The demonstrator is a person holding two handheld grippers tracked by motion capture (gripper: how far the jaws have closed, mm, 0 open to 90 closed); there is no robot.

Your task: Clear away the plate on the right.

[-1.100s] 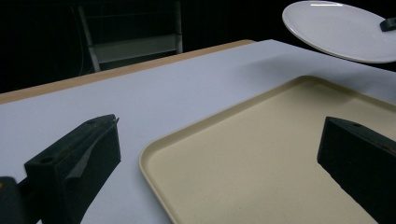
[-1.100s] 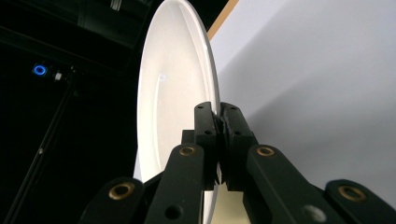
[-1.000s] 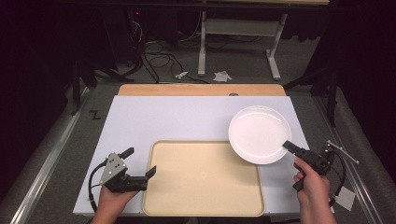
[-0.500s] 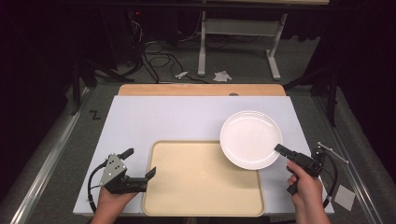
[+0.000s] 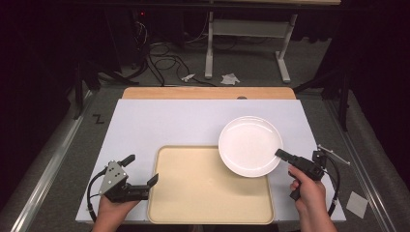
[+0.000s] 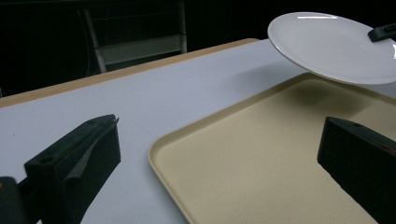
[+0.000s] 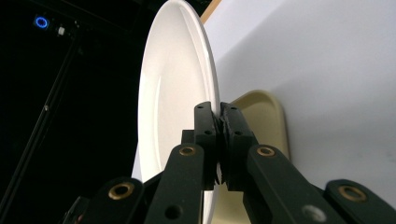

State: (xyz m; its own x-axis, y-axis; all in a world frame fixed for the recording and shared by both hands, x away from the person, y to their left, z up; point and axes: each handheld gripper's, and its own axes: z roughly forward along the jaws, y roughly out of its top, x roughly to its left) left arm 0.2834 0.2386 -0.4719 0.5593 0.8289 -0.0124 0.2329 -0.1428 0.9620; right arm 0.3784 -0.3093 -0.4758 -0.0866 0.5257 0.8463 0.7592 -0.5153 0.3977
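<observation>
The round white ceramic plate (image 5: 250,145) is held by its near rim between the clamped jaws of the right gripper (image 5: 282,154), raised over the far right corner of the beige plastic tray (image 5: 208,193), having been carried leftward since earlier

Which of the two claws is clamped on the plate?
The right claw, pinching the white plate at its rim above the tray; the left claw stands open, holding nothing.
</observation>
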